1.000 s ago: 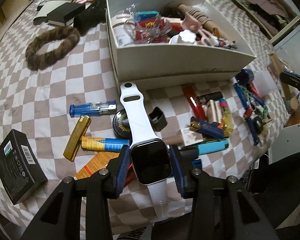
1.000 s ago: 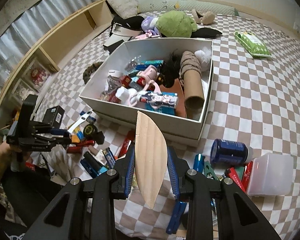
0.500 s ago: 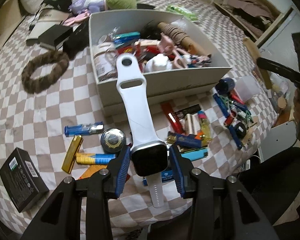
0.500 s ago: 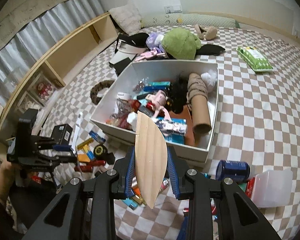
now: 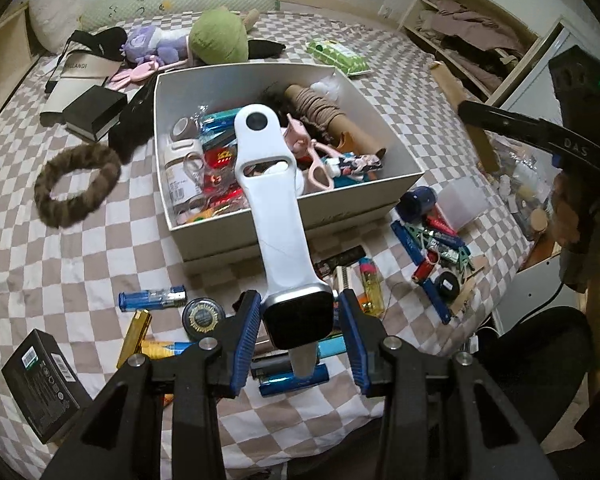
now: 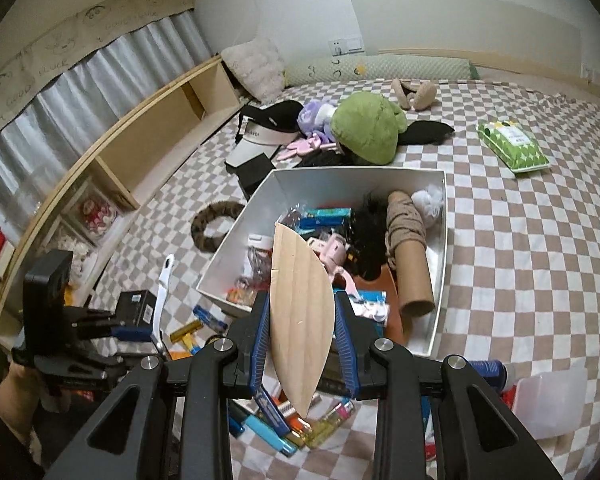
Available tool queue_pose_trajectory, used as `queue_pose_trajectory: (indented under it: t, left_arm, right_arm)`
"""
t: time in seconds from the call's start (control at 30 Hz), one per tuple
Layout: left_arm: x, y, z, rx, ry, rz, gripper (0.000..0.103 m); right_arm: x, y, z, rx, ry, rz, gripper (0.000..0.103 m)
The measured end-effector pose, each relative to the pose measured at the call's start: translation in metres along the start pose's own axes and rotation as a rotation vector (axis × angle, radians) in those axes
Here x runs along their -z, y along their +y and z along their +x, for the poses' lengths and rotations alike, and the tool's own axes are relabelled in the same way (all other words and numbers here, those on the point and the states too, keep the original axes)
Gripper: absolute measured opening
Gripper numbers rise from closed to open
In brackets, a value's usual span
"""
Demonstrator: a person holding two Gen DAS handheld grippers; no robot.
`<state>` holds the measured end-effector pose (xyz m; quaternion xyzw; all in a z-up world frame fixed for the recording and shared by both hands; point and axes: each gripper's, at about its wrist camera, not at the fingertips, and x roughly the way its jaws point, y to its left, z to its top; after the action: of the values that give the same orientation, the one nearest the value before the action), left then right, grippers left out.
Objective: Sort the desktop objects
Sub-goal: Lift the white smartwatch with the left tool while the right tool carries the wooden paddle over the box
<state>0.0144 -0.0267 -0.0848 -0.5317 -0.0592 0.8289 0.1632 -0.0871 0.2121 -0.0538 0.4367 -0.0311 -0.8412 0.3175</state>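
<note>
Left gripper (image 5: 299, 330) pinches white smartwatch (image 5: 282, 240) by its dark-screened case, strap sticking up and away in front of the white box (image 5: 300, 216) on the checkered bed (image 5: 80, 248). Right gripper (image 6: 301, 332) clamps a flat wooden piece (image 6: 300, 320), held upright above the box's (image 6: 440, 280) near edge. Lighters (image 5: 152, 298), black carton (image 5: 40, 384) and pens lie scattered on the bed near the box; fuzzy brown ring (image 5: 76, 184) to its left.
</note>
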Motion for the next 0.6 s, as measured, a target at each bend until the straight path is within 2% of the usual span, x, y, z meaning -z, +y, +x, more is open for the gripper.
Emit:
queue_pose_trajectory:
  t: [0.6]
  left_arm:
    - [-0.038, -0.007, -0.041, 0.068, -0.145, -0.018, 0.04]
  right_arm:
    - [-0.024, -0.004, 0.0, 0.014, -0.073, 0.054, 0.032]
